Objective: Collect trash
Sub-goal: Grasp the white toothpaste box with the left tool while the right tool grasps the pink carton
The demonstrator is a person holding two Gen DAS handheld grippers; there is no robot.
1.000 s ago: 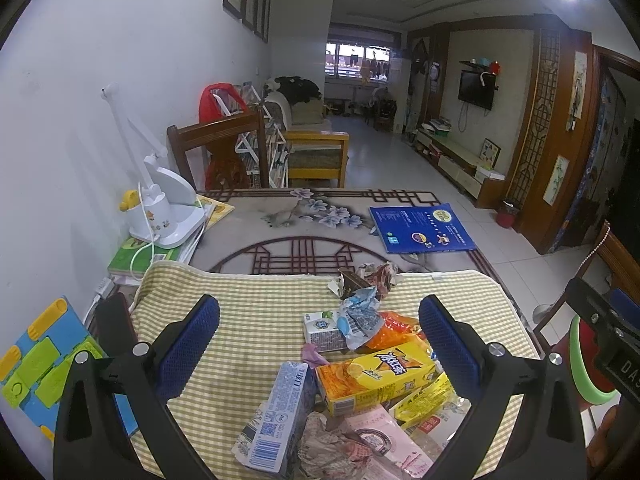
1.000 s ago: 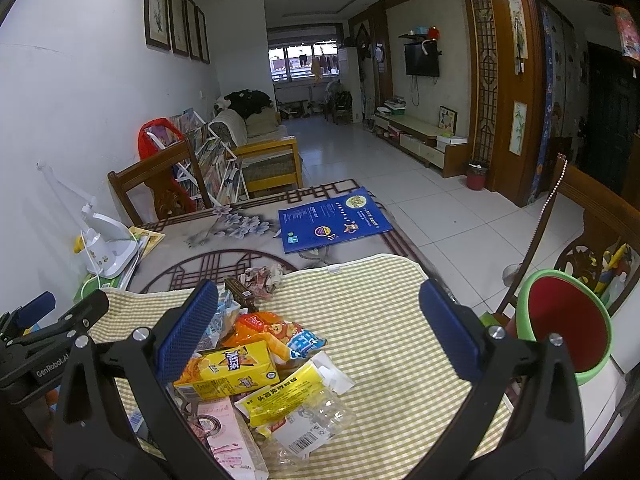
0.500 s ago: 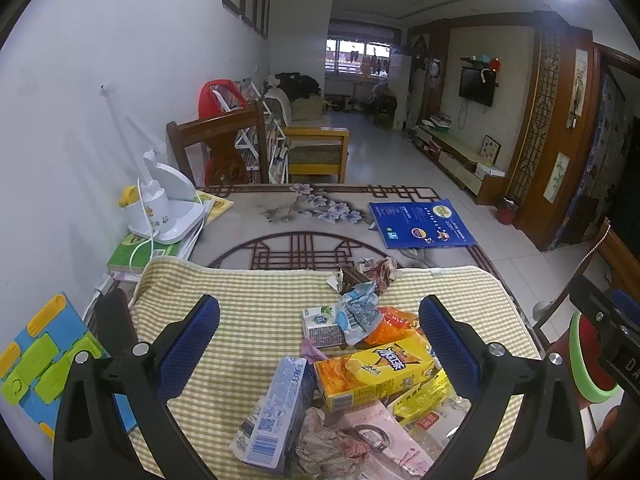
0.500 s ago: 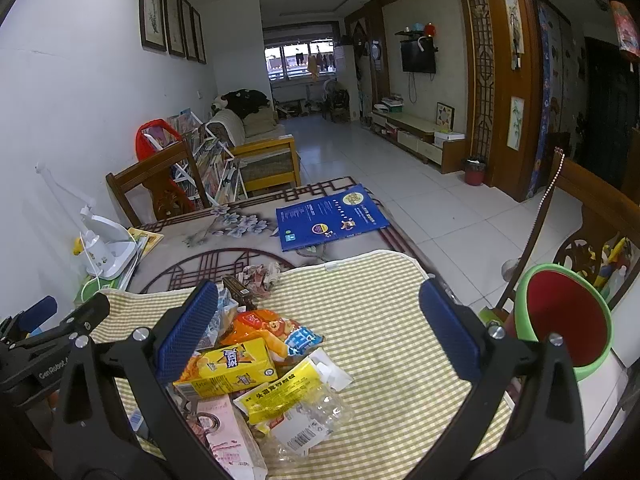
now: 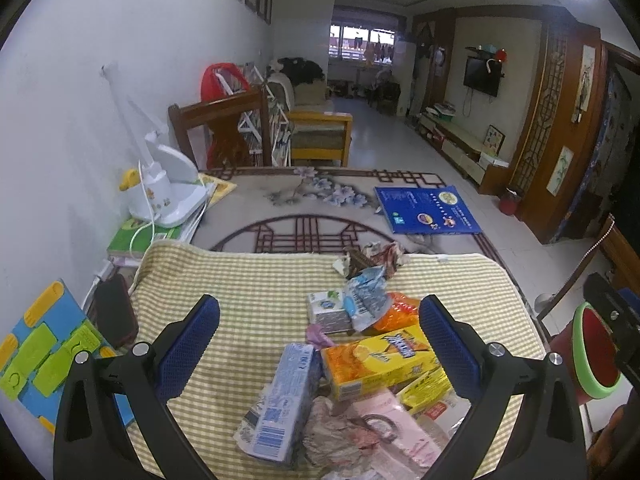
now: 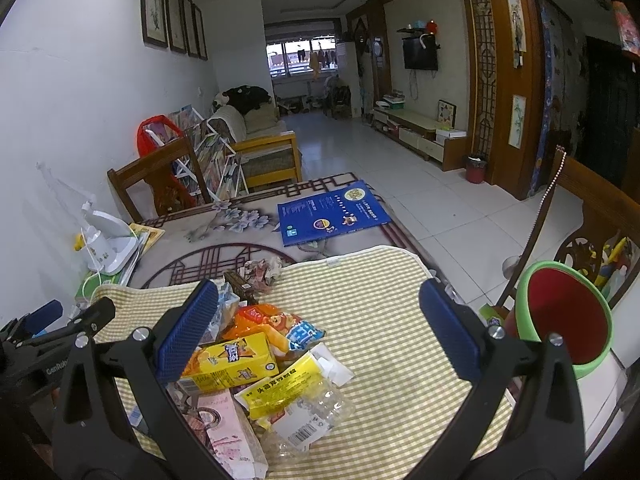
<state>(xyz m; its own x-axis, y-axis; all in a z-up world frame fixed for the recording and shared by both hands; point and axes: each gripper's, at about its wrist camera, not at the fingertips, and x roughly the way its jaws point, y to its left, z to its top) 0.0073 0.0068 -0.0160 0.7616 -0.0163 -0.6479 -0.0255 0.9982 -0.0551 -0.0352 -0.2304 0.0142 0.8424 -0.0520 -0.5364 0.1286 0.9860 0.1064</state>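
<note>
Spread over the near end of the table (image 5: 248,216): a yellow checked cloth (image 5: 256,292), reaching to the right edge in the right wrist view (image 6: 384,304). Beside that edge, a red bin with a green rim (image 6: 568,316), tilted toward the cloth, also seen at the far right from the left wrist (image 5: 596,354). Farther back on the patterned tabletop, a blue booklet (image 6: 332,212) lying flat, and a white desk lamp (image 5: 164,188) on books by the wall.

Heaped on the near middle of the cloth, the trash: a yellow snack box (image 5: 376,360) (image 6: 230,360), touching a pale blue carton (image 5: 286,392) tipped on its left; a pink packet (image 5: 396,432) in front; a crushed clear bottle (image 6: 308,412) under a yellow wrapper (image 6: 280,388); an orange bag (image 6: 268,322) behind the box; crumpled wrappers (image 5: 376,256) at the far edge of the cloth.

Above the pile, left gripper (image 5: 319,344) with blue pads spread wide, gripping nothing (carton and box just below the gap). Right gripper (image 6: 318,332) likewise wide apart and unloaded, over the bottle side of the heap.
</note>
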